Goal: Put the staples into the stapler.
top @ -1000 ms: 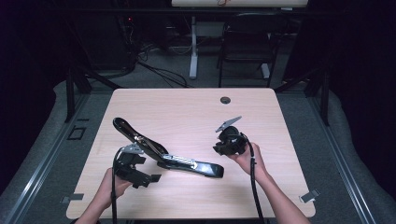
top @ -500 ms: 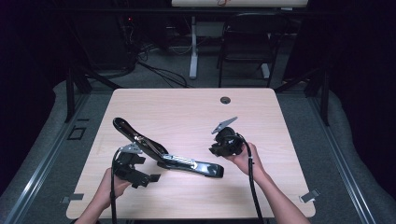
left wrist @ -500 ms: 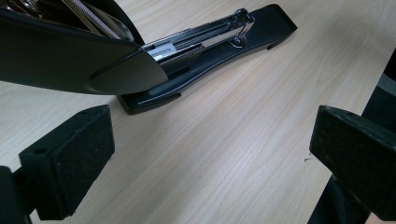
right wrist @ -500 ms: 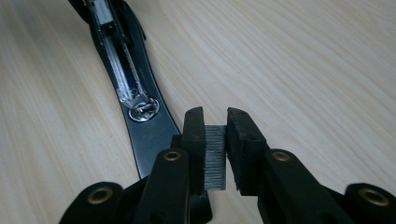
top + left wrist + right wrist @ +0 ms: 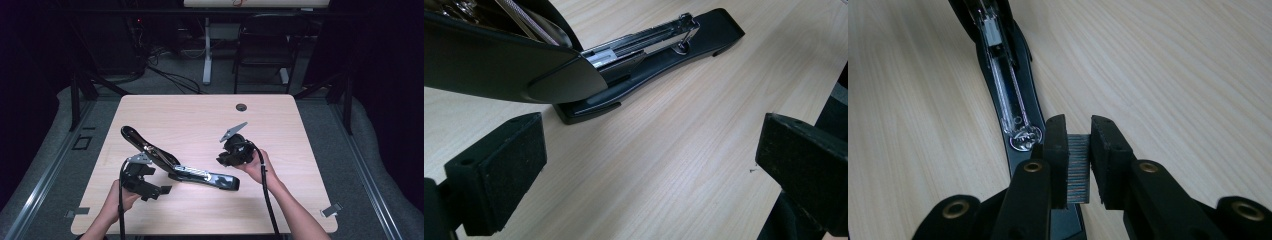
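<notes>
A long black stapler (image 5: 180, 170) lies opened on the wooden table (image 5: 200, 120), its lid (image 5: 499, 60) raised to the upper left and its base (image 5: 649, 65) flat with the metal staple channel (image 5: 1008, 85) exposed. My left gripper (image 5: 162, 191) is open just in front of the raised lid, and its pads (image 5: 499, 170) stand wide apart with bare wood between them. My right gripper (image 5: 221, 161) hovers at the base's right end, shut on a strip of staples (image 5: 1079, 167) just above the channel's rounded end.
A round cable hole (image 5: 241, 107) sits near the table's far edge. Beyond the table stand a dark chair (image 5: 265, 45) and desk legs with cables on the floor. Bare wood spreads over the far half and the right side.
My right gripper has shifted slightly left and down toward the stapler's near end, still with the staples in it. The left gripper and stapler have barely moved.
</notes>
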A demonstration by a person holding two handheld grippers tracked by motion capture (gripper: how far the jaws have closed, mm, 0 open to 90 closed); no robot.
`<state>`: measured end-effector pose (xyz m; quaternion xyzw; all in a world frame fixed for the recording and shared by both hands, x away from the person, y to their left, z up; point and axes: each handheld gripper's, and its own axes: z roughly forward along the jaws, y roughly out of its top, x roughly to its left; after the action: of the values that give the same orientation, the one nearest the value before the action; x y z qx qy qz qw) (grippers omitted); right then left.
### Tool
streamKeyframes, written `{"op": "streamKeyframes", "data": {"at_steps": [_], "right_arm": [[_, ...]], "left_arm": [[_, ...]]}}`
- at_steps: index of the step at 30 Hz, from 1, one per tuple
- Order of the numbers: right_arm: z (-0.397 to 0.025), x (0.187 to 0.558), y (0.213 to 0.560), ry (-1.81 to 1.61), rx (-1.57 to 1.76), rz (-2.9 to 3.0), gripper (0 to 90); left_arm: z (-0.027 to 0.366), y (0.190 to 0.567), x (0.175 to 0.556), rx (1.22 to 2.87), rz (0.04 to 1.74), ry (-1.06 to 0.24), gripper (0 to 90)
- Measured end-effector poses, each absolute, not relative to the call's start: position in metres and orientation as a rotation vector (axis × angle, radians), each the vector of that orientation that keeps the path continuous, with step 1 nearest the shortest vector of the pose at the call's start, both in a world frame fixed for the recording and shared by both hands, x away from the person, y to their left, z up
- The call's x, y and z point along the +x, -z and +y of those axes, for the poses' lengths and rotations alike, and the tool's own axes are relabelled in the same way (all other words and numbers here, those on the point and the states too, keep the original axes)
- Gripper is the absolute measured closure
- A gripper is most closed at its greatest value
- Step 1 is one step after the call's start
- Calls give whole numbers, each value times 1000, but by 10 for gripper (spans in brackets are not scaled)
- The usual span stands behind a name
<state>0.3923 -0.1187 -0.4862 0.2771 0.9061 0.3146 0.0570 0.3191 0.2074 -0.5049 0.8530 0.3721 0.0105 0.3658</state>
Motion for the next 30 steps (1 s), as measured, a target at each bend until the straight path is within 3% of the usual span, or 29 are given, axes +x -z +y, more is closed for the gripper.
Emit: {"op": "streamKeyframes", "data": {"at_steps": [30], "right_arm": [[-66,402,476,-1066,564,2829,786]], "left_arm": [[209,505,319,2187,958,-34,1]]}}
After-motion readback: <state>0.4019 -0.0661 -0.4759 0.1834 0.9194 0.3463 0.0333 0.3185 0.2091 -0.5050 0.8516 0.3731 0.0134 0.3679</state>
